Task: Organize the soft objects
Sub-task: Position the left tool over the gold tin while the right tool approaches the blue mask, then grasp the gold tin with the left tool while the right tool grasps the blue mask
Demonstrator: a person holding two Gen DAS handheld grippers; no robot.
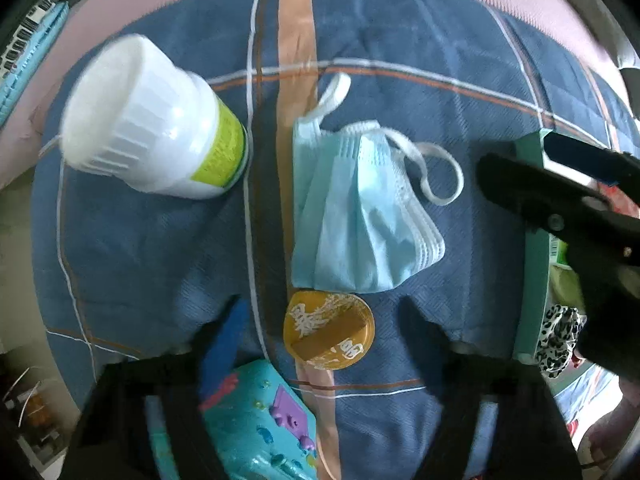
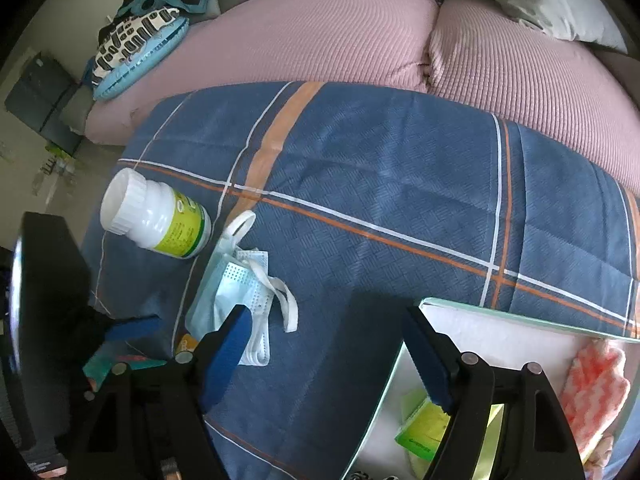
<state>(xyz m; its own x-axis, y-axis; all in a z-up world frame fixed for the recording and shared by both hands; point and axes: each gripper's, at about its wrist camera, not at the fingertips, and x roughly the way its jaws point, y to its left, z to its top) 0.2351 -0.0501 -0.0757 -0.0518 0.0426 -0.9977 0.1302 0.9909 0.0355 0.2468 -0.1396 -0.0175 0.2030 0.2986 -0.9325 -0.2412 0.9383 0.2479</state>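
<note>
A light blue face mask (image 1: 360,216) with white ear loops lies crumpled on the blue plaid blanket (image 1: 400,80); it also shows in the right wrist view (image 2: 236,292). My left gripper (image 1: 332,320) hovers just in front of it, open and empty, above a gold round lid (image 1: 329,335). My right gripper (image 2: 328,336) is open and empty, between the mask and a mint-rimmed box (image 2: 500,332). The box holds a pink-white knitted cloth (image 2: 596,384), a green packet (image 2: 424,428) and a leopard-print scrunchie (image 1: 558,340).
A white bottle with a green label (image 1: 160,128) lies on its side left of the mask, also in the right wrist view (image 2: 156,216). A turquoise toy case (image 1: 260,424) lies under my left gripper. A pink sofa cushion (image 2: 320,28) is behind the blanket.
</note>
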